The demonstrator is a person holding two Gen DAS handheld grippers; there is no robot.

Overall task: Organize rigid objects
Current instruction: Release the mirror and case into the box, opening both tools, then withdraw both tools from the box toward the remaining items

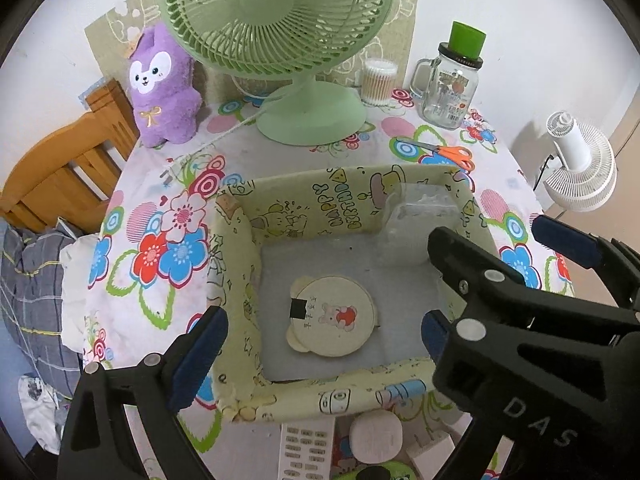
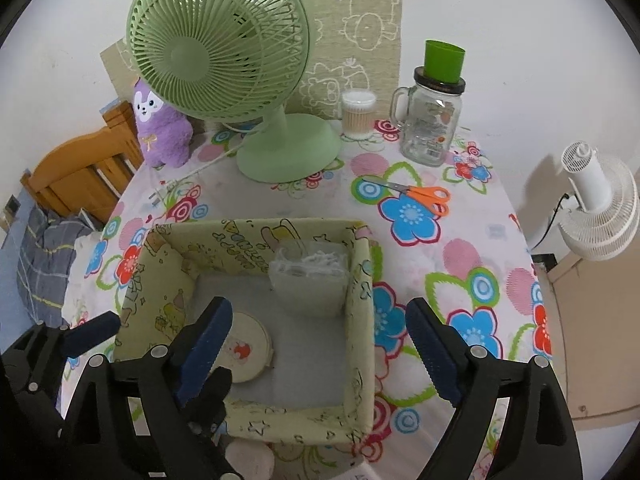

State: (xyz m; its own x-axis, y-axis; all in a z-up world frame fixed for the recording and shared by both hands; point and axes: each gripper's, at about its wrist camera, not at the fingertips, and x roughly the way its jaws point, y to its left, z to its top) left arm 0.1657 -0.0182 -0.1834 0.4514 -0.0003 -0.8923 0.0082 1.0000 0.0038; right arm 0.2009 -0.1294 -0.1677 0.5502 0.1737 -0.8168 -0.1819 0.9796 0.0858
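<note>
A pale yellow fabric box (image 1: 344, 396) (image 2: 360, 280) stands on the flowered table. Inside lie a round cream bear-eared mirror (image 1: 332, 316) (image 2: 250, 354) and a clear plastic container (image 1: 424, 204) (image 2: 308, 276) in the far right corner. My left gripper (image 1: 320, 336) is open and empty, over the box's near part. My right gripper (image 2: 320, 344) is open and empty, above the box's near right side; it also shows in the left wrist view (image 1: 488, 276). A white remote (image 1: 306, 450) and a round pink case (image 1: 376, 436) lie in front of the box.
A green desk fan (image 1: 280, 20) (image 2: 224, 60), a purple plush (image 1: 164, 84) (image 2: 160, 128), a cotton swab tub (image 1: 378, 80) (image 2: 358, 114), a glass mug jar with a green cup (image 1: 450, 88) (image 2: 432, 120) and orange scissors (image 1: 448, 152) (image 2: 420, 194) stand behind. A white fan (image 2: 600, 208) is off the table's right edge.
</note>
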